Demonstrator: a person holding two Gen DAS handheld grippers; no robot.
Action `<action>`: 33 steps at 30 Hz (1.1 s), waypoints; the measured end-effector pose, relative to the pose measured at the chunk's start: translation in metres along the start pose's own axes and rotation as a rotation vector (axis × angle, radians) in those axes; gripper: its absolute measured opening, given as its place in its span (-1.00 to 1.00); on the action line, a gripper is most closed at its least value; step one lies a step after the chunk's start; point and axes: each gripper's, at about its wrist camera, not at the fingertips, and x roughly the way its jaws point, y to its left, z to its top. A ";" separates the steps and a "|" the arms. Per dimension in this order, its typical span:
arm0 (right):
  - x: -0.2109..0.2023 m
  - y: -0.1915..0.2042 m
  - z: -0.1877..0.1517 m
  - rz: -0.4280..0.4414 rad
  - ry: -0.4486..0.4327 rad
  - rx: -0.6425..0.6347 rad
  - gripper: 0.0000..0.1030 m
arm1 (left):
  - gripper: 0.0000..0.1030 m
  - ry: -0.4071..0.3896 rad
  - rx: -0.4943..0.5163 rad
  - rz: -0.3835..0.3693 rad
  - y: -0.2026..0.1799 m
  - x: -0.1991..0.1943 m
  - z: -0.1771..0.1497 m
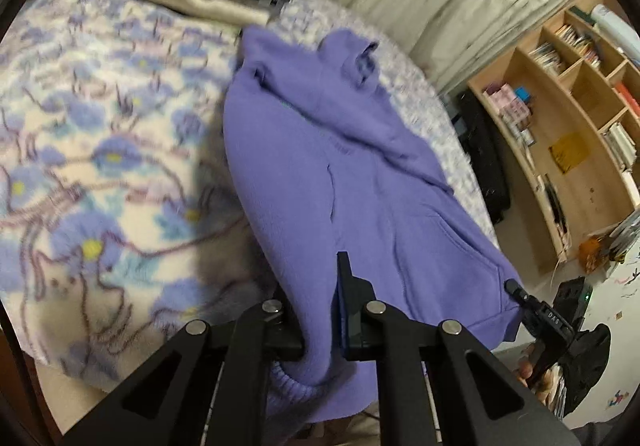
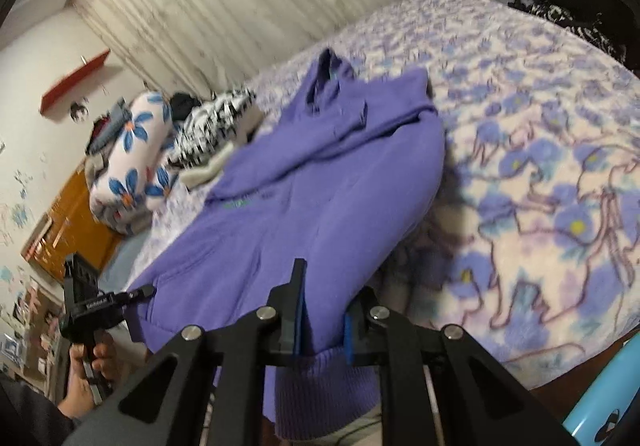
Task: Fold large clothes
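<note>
Each clamped on a corner of the ribbed hem at the bottom centre of its frame, the left gripper (image 1: pixel 320 326) and right gripper (image 2: pixel 323 320) hold the purple hoodie (image 1: pixel 320 166) taut across the floral blanket (image 1: pixel 100 126), probably to fold it upward.

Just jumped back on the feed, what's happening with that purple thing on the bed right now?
A person holds a gripper in each hand, and both are clamped on the hem of the purple hoodie. The left gripper pinches one hem corner and the right gripper the other. The hoodie lies lengthwise on the floral blanket, hood end far from the grippers, one sleeve across the chest. No bottom-up fold shows yet. The frames are blurry.
</note>
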 end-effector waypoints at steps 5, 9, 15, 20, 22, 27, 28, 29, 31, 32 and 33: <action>-0.019 0.018 0.006 0.034 -0.038 -0.021 -0.75 | -0.87 -0.049 0.018 -0.022 -0.017 -0.027 0.005; -0.040 0.029 0.008 0.075 -0.066 -0.031 -0.75 | -0.87 -0.065 0.032 -0.040 -0.027 -0.051 0.001; -0.065 0.037 0.014 0.119 -0.101 -0.026 -0.75 | -0.87 -0.089 0.056 -0.056 -0.037 -0.083 -0.005; -0.044 0.017 0.024 0.131 -0.078 0.072 -0.75 | -0.86 -0.079 -0.008 -0.087 -0.022 -0.071 0.010; -0.025 0.003 0.033 0.126 -0.050 0.134 -0.75 | -0.86 -0.078 -0.035 -0.094 -0.016 -0.056 0.024; 0.012 -0.018 0.072 0.131 -0.034 0.201 -0.74 | -0.84 -0.112 -0.084 -0.108 0.000 -0.021 0.076; 0.021 -0.020 0.085 0.121 -0.040 0.200 -0.74 | -0.82 -0.121 -0.083 -0.111 0.002 -0.014 0.088; 0.030 -0.021 0.099 0.113 -0.045 0.204 -0.73 | -0.79 -0.125 -0.080 -0.107 0.002 -0.006 0.101; 0.049 -0.024 0.124 0.097 -0.044 0.229 -0.70 | -0.72 -0.120 -0.058 -0.079 -0.002 0.014 0.130; 0.063 -0.028 0.140 0.101 -0.035 0.256 -0.65 | -0.66 -0.109 -0.055 -0.062 -0.003 0.026 0.144; 0.079 -0.033 0.153 0.099 -0.019 0.284 -0.58 | -0.61 -0.097 -0.063 -0.046 -0.002 0.037 0.158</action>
